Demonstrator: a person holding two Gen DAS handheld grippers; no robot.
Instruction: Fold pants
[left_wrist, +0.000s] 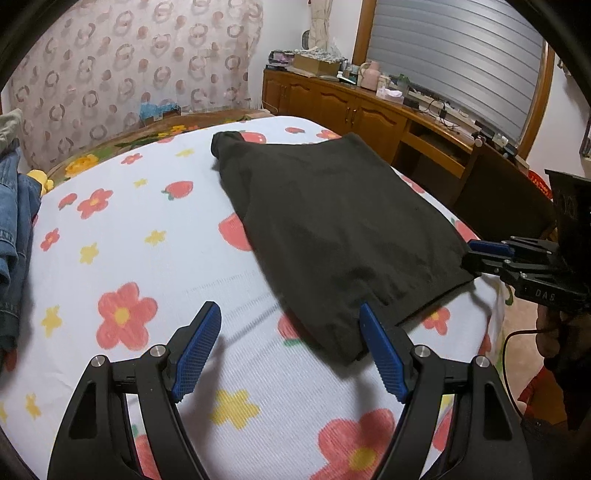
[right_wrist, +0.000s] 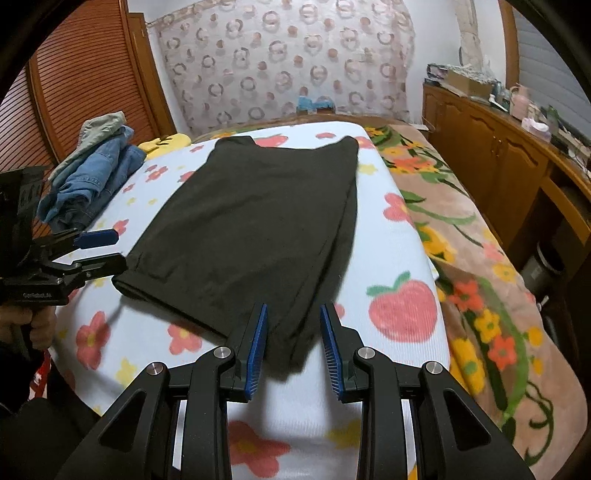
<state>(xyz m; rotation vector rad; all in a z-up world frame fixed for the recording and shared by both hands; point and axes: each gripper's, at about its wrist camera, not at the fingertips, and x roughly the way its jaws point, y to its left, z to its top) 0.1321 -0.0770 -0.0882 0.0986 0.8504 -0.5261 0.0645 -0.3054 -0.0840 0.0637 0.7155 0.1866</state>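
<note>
Pants: black, soft knit, folded rectangle | bedsheet: ribbed, floral

We see matt black cloth pants on a ribbed floral blanket, beside glossy wooden cabinets.

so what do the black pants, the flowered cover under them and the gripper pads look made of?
Black pants: looks like a soft matte knit, no sheen, lies limp with soft folds.
Flowered cover: fine ribbed woven or knit cloth, printed; the rib lines show up close.
Blue pads on the left hand-held gripper: probably moulded plastic or rubber, with a cross-hatched grip texture.
</note>
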